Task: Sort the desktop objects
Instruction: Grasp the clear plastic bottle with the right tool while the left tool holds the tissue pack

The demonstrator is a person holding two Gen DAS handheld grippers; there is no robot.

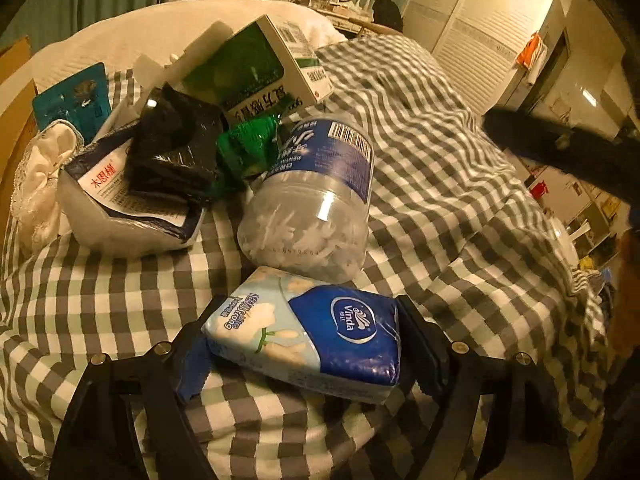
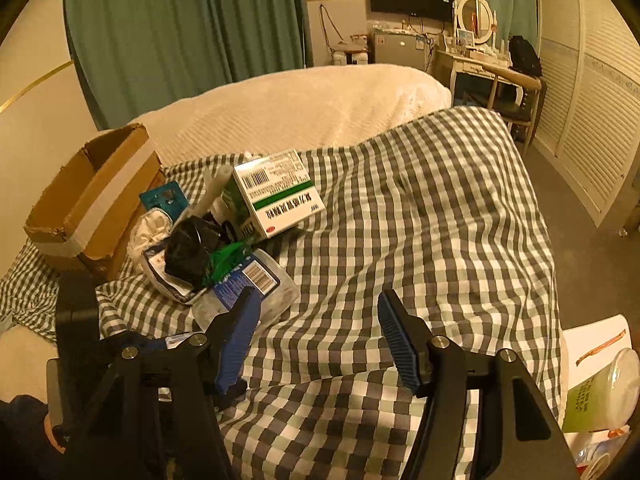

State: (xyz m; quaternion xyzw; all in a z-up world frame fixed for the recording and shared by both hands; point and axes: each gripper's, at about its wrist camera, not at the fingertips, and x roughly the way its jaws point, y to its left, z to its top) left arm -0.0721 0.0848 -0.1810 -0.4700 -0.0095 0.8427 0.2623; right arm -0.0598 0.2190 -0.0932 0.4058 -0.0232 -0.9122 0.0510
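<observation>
A blue and white Vinda tissue pack sits between the fingers of my left gripper, and both pads touch its sides. Just beyond it, a clear jar of cotton swabs with a blue label lies on its side. Behind the jar is a heap: a green and white medicine box, a black plastic bag, a green wrapper and a white pouch. My right gripper hangs open over bare checked cloth, right of the jar, with nothing between its blue pads.
Everything lies on a bed under a grey and white checked cloth. An open cardboard box stands left of the heap, with a teal card and a white lacy cloth beside it. A cream blanket lies beyond.
</observation>
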